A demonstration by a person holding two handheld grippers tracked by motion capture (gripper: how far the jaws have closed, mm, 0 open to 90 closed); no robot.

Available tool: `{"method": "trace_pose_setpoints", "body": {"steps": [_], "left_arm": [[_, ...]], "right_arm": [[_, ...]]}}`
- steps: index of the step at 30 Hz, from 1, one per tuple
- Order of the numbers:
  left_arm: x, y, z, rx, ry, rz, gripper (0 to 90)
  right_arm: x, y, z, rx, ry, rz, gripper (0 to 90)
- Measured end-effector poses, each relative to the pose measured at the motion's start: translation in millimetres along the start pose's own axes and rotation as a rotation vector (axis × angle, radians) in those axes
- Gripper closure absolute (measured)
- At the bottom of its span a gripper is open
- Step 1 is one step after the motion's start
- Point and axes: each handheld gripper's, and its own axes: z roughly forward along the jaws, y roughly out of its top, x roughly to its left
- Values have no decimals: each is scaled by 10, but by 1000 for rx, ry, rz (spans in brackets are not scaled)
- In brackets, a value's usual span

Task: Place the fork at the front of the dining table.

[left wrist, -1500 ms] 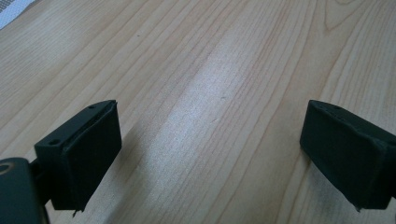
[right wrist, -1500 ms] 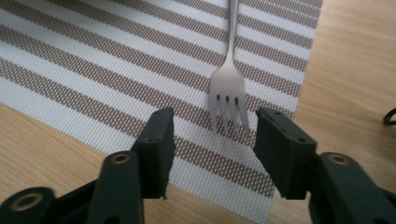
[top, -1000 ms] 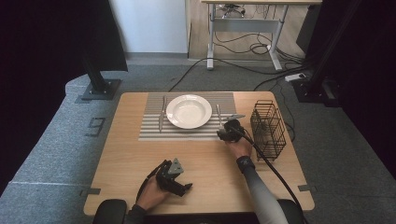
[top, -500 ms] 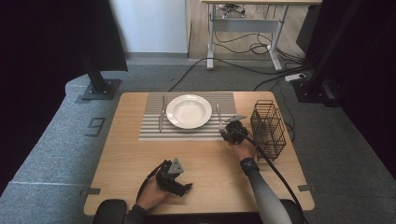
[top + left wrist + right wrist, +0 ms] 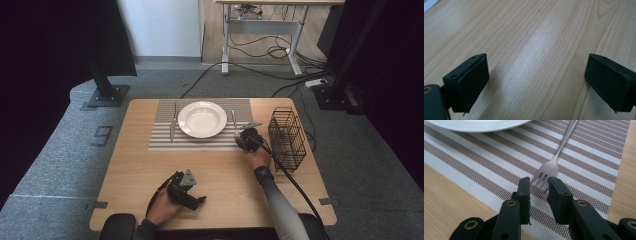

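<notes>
— On the wooden surface [image 5: 150, 170], what's laid out?

— At the far side lies a striped placemat [image 5: 165, 142], brown and white bands. A white plate [image 5: 202, 119] sits on its middle, a knife [image 5: 172, 125] lies on the mat to the plate's left, and a fork [image 5: 233, 124] lies to its right. A black wire basket [image 5: 287, 138] stands upright on the bare wood beyond the mat's right edge.

— And the room?

— Grey carpet [image 5: 60, 165] runs all round the surface. A dark stand on a flat base [image 5: 106, 95] is off the far left corner, and at the back stands a desk frame [image 5: 260, 30] with cables trailing over the floor.

— The right gripper?

— The right gripper [image 5: 539, 185] is low over the mat's near right part, its jaws only narrowly apart, with the fork's tines [image 5: 543, 178] just ahead of the gap between them. Whether the jaws touch the tines, I cannot tell; they aren't closed on them. The fork's handle runs away past the plate's rim.

— The left one?

— The left gripper [image 5: 186, 190] is held near the surface's near edge, well apart from the place setting. Its jaws gape wide over bare wood grain, holding nothing.
</notes>
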Motion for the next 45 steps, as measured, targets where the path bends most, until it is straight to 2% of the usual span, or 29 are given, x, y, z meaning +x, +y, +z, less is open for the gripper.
{"method": "trace_pose_setpoints", "body": {"steps": [13, 14, 18, 20, 22, 26, 29, 36, 41, 45], "left_arm": [[3, 0, 2, 1, -2, -6, 54], [2, 0, 2, 1, -2, -7, 54], [4, 0, 1, 2, -4, -10, 54], [3, -1, 1, 2, -3, -11, 54], [5, -1, 2, 3, -5, -13, 54], [14, -1, 3, 8, -10, -23, 53], [18, -2, 5, 8, -12, -31, 53], [18, -8, -1, 13, -13, -40, 50], [18, -13, -6, 15, -9, -44, 47], [16, -17, -9, 15, -7, -48, 47]], "right_arm": [[-57, 110, 161, -6, 8, 18, 685], [-59, 111, 159, -7, 10, 18, 670], [-49, 104, 114, -6, -22, -8, 501], [-37, 102, 62, -24, -33, -22, 396], [-27, 103, 16, -37, -24, -20, 292], [13, 113, -120, -58, -15, -31, 138], [73, 108, -253, -85, -21, -51, 103], [246, 21, -537, -90, 22, -89, 20], [378, -103, -730, -84, 58, -117, 0], [445, -197, -854, -88, 69, -137, 0]]}}
